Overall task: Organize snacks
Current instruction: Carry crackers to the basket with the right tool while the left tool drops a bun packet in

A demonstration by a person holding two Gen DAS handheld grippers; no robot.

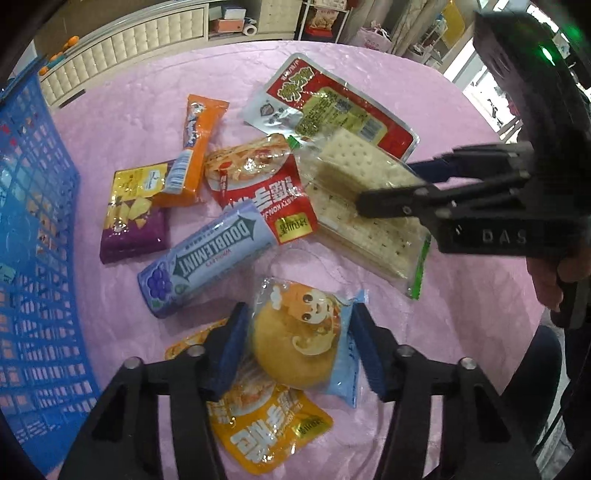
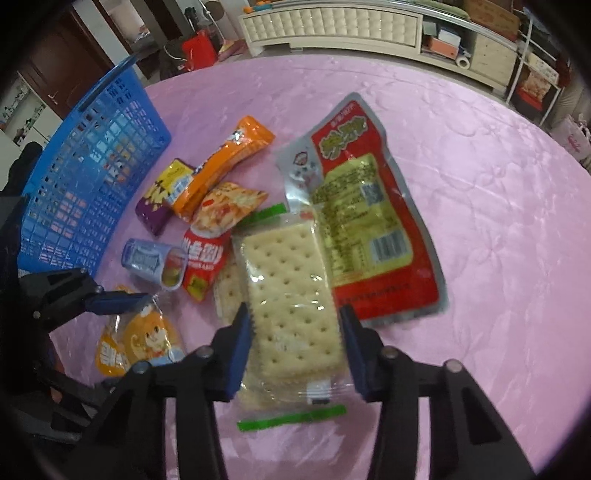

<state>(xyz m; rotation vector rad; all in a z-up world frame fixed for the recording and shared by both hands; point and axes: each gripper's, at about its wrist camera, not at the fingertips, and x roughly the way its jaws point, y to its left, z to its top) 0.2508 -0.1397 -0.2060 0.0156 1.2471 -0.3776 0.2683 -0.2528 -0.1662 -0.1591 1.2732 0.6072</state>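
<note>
While both tongs point steeply down at the pink desk (image 2: 480, 184), each one has a snack between its blue pads. The left tongs (image 1: 295, 347) are partly closed around a round bun (image 1: 295, 343) in a clear and light-blue wrapper; the pads press on both sides of the wrapper. The bun lies on a yellow pouch (image 1: 266, 428), near the front edge. The right tongs (image 2: 295, 347) are also partly closed, and their pads touch the two long sides of a cracker pack (image 2: 291, 295) with green ends.

Behind the bun lies a purple gum can (image 1: 207, 254) on its side. Next to it is a red pouch (image 1: 266, 188), partly under the crackers. Further left are a purple-yellow bag (image 1: 133, 210) and an orange bar (image 1: 195, 147), which rests across the bag's corner. Beyond the crackers lies a big red-silver pack (image 2: 369, 221), touching them. A blue basket (image 2: 92, 177) stands at the left edge of the desk, apart from the snacks. A white cabinet (image 2: 332, 26) is behind the far edge.
</note>
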